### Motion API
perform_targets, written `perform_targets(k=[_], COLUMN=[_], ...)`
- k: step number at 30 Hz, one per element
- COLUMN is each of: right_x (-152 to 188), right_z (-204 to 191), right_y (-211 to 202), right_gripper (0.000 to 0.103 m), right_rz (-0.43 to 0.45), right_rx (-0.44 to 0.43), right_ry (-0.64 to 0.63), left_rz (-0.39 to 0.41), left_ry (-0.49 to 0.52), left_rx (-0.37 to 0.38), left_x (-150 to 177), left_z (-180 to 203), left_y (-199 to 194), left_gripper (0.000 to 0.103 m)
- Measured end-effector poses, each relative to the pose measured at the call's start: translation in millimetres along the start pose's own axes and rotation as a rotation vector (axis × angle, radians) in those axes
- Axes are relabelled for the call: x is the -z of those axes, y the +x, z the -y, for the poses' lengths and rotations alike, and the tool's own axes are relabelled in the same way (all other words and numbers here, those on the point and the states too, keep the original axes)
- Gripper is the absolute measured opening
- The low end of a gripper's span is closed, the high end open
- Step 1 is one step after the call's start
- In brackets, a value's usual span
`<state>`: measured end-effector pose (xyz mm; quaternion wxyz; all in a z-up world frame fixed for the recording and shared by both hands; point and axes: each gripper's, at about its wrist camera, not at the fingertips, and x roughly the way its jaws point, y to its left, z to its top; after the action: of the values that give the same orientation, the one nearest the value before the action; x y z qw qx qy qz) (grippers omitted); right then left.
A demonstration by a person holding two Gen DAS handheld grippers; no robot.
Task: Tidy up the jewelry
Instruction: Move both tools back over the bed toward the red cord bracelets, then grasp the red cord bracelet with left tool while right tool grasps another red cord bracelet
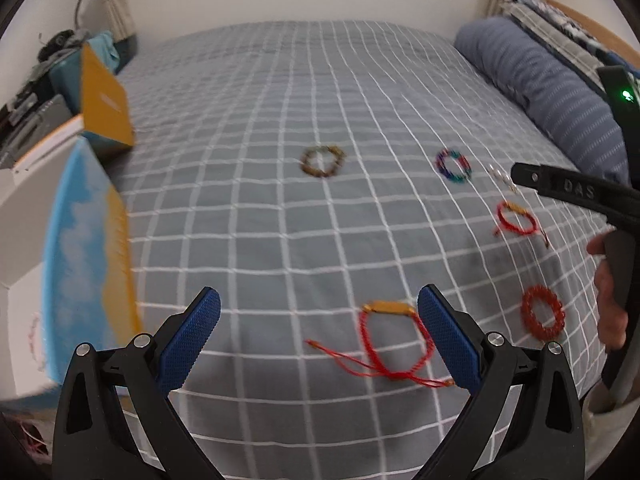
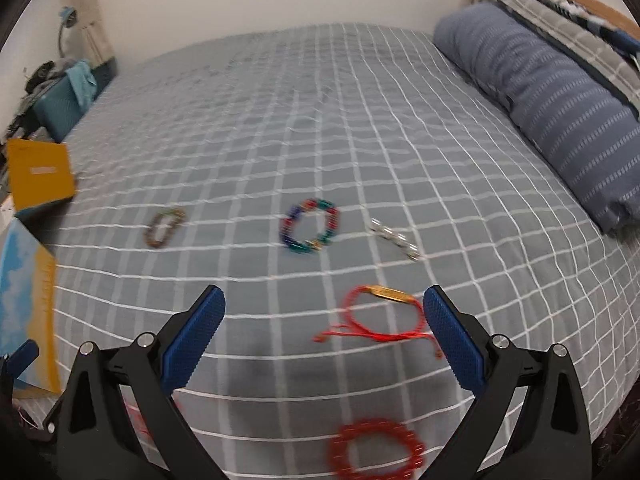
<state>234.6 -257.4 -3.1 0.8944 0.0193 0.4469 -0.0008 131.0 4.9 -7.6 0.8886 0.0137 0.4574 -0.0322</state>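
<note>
I see a checked grey bed strewn with bracelets, pillow at its right edge. My left claw and right claw both gape wide, empty, each above a red cord bracelet. A box borders the bed's left edge.

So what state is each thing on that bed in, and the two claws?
Left claw: open, empty.
Right claw: open, empty.
Box: open, lid up.
Red cord bracelet: flat, cords loose.
Clear bracelet: stretched straight.
Multicolored bracelet: flat ring.
</note>
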Motion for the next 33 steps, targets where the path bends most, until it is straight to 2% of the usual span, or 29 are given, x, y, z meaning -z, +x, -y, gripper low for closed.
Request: perform_targets(k=[9,15,20,27,29,33], right_x=[6.8,7.4,5.0,2.9,2.2,-0.3], right_z=[35.3,37.6,37.5,35.9,36.0,37.3], right_y=[40.6,67.1,84.2,96.0,95.9,95.0], right_gripper=[0.095,0.095,0.095,0.082,0.077,0.065], right_rz=[-0.076,-0.117,-0.137,-0.157,-0.158,-0.161], right_rx=[0.004,0.009,0.007,0.013,0.015,0.018], right_ry=[0.04,0.044,0.048,0.048,0.052,0.067], left_rz=[-0.047,-0.075,-0.098,-0.11,-0.114,-0.117], left_ry=[0.009,0.029,0.034,0.03,0.027,0.049], left_rx=[0.001,-0.017,0.005,0.014,0.008,0.012], left_x=[23.9,32.5,35.6,36.1,35.9,36.5], left_z=[26.6,34.8,37.4,35.7,35.6,39.6], left_y=[29.2,46.2,59.4,65.8,65.6,62.6], left_gripper=[0.097,0.097,0.097,0.095,0.085,0.073])
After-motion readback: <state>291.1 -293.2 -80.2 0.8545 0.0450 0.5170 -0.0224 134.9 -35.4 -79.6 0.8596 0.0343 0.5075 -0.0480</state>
